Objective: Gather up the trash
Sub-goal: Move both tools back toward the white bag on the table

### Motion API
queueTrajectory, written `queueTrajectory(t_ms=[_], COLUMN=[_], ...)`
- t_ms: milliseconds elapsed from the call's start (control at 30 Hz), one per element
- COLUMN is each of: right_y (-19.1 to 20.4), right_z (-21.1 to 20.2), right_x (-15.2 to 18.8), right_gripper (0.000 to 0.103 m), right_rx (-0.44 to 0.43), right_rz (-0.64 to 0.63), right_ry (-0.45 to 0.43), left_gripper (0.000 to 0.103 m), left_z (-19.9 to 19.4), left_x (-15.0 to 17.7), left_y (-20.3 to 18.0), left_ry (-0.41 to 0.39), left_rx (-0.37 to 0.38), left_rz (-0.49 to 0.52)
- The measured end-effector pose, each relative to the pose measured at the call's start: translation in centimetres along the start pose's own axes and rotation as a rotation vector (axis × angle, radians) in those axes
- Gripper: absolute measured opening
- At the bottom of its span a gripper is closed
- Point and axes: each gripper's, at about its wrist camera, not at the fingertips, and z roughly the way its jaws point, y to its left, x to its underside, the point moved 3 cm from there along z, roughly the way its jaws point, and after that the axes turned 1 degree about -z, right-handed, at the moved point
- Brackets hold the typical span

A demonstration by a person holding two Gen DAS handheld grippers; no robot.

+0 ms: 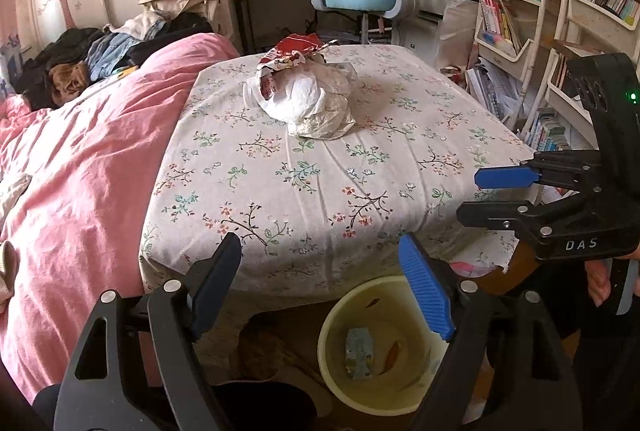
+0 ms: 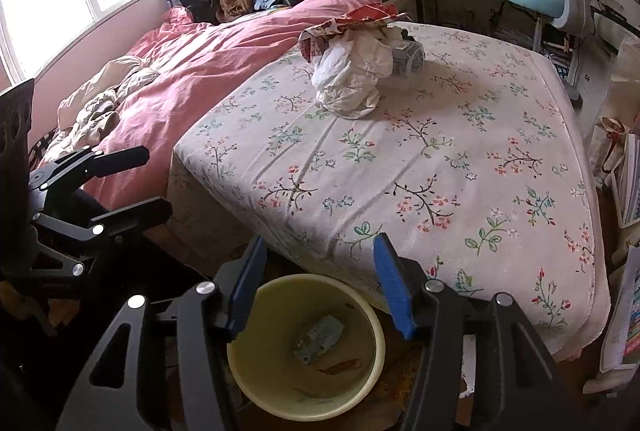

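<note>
Both grippers hang over the yellow bin [image 2: 306, 347] at the bottom of each frame, and neither holds anything; the left gripper [image 1: 320, 285] has its fingers spread wide, the right gripper [image 2: 320, 285] has its fingers apart with only the bin's mouth showing between them. Judging from that, a drop into the bin is over and the step in hand is the reach for more trash.

The remaining trash pile [image 1: 304, 87] sits in the upper middle of both views, on the far part of the floral bedsheet [image 1: 340, 191], well apart from both grippers; the next move calls for a long reach up and across the bed, then a pinch on something loose.

The pile is soft and crumpled: a white plastic bag [image 2: 348, 79], thin and wrinkled, with a red printed wrapper [image 2: 360, 17] lying on top; it should crush easily under the pads. The bin is smooth, round, rigid plastic, holding a grey-blue scrap [image 2: 320, 337] and an orange sliver [image 2: 340, 366]; the sheet is matte cotton with shallow creases; a pink quilt [image 1: 80, 159] bunches at the left.
</note>
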Motion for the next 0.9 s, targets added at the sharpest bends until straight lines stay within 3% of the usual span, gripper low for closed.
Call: queueTrajectory(t_ms=[400,633,700,900], right_y=[0.2,0.2,0.1,-0.2], right_z=[-0.2,-1.0,-0.7,0.0], right_x=[-0.5,-1.7,-2.0,-2.3], right_gripper=[0.056,0.056,0.061,0.062], right_rx=[-0.004,0.009,0.052,0.14], right_rz=[-0.005,0.008,0.003,-0.001], right_ry=[-0.019,-0.094,-0.088,-0.073], left_gripper=[0.08,0.08,0.08,0.081], left_z=[-0.3,0.3,0.5,1.5], left_x=[-0.4,-1.3,-1.4,-1.8], left_y=[0.4,3.5,4.4,5.5], left_ry=[-0.021,-0.023,-0.023,-0.015], left_rx=[-0.027,-0.013,-0.015,-0.023], left_rz=[-0.012,-0.173,-0.219,-0.272])
